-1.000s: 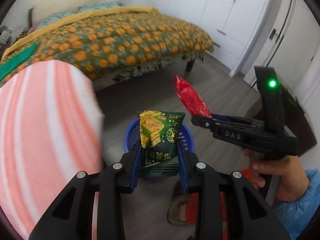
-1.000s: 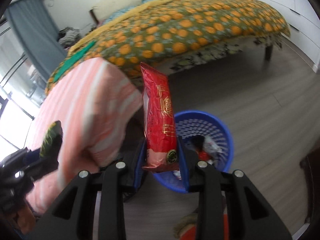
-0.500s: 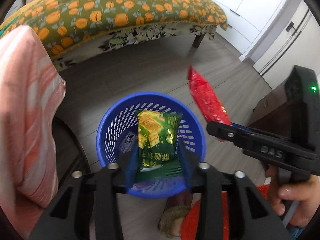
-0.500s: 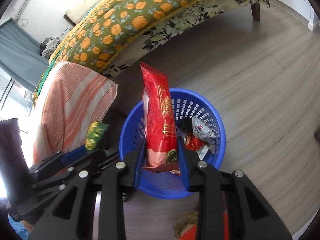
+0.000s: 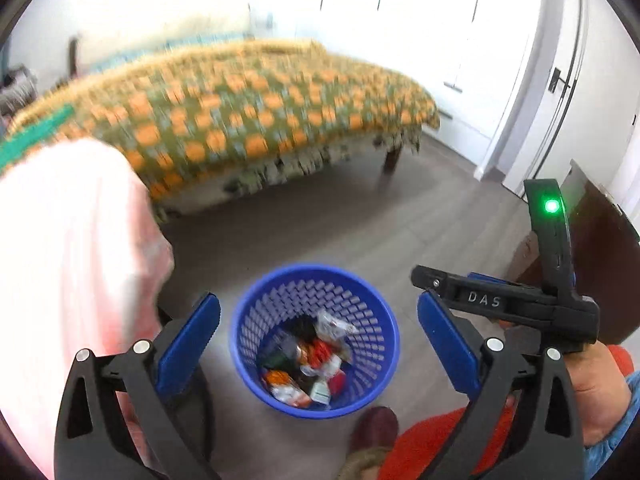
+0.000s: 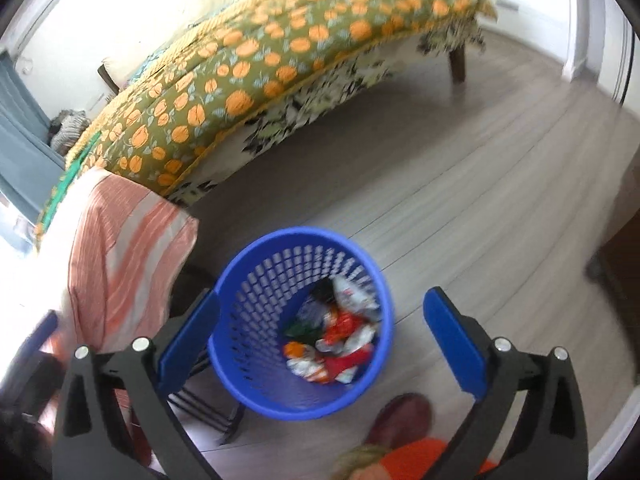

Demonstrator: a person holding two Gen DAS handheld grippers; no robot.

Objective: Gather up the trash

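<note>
A blue mesh basket (image 5: 240, 322) (image 6: 248, 320) stands on the wood floor right below both grippers. Several crumpled wrappers (image 5: 308, 364) (image 6: 336, 332) lie in its bottom. My left gripper (image 5: 316, 300) hangs over the basket with its jaws opening wide and nothing between them. My right gripper (image 6: 322, 298) is likewise above the basket, its jaws opening and nothing between the blue pads. In the left wrist view the right gripper (image 5: 424, 280) shows side-on at the right, held by a hand (image 5: 592, 392).
A bed with an orange-patterned cover (image 5: 248, 120) (image 6: 280, 52) fills the back. A pink striped cloth (image 5: 68, 260) (image 6: 116, 256) hangs over a chair left of the basket. Dark wooden furniture (image 5: 600, 248) stands at the right. The person's shoe (image 6: 404, 416) is just before the basket.
Both grippers went from shut to wide open. The green packet has left the left jaws and the red packet the right jaws. Both views now look down into the basket.
</note>
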